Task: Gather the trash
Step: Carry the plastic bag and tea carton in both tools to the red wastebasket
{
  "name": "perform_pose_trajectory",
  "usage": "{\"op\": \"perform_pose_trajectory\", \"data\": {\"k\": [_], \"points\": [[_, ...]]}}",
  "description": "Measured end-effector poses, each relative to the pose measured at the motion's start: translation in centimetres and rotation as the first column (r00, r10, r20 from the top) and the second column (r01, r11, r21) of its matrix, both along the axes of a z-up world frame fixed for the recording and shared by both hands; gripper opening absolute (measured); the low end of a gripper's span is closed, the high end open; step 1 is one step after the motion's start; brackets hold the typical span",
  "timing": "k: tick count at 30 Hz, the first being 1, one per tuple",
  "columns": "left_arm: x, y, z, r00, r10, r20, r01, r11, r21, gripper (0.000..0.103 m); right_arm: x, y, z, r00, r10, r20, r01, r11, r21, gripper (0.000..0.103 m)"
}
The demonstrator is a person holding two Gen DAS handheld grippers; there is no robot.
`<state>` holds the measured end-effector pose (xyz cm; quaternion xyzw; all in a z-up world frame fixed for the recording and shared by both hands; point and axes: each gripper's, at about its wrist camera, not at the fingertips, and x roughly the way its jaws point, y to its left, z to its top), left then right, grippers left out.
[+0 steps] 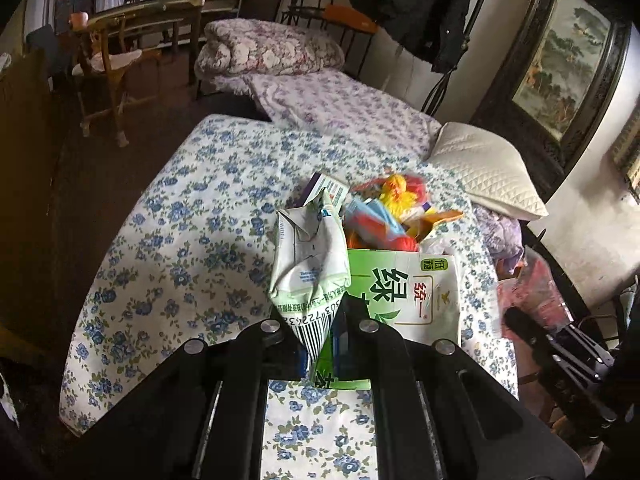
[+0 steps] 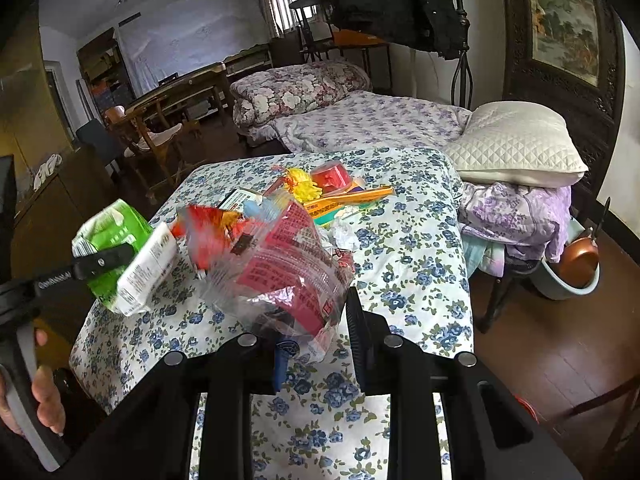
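- Your left gripper (image 1: 320,340) has its jaws clamped on a crumpled green-and-white drink carton (image 1: 310,264), held above the floral tablecloth (image 1: 192,216).
- Your right gripper (image 2: 316,340) pinches a crinkly clear-and-red plastic wrapper (image 2: 288,272) over the same cloth.
- Beyond both, a loose heap of bright wrappers (image 2: 332,192) lies on the tablecloth.
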<state>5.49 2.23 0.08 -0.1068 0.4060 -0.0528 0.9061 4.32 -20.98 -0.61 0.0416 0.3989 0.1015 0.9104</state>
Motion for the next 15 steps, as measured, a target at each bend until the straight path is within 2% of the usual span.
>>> {"op": "perform_pose_trajectory", "data": {"k": [9, 15], "points": [[-0.1, -0.9, 0.8, 0.999, -0.029, 0.017, 0.029, 1.000, -0.003, 0.009, -0.1, -0.5, 0.4, 1.000, -0.014, 0.008, 0.014, 1.000, 0.013, 0.026], [0.1, -3.5, 1.9, 0.995, -0.095, 0.014, 0.095, 0.995, 0.025, 0.009, -0.8, -2.5, 1.5, 0.998, -0.054, 0.026, 0.053, 0.997, 0.049, 0.026]]}}
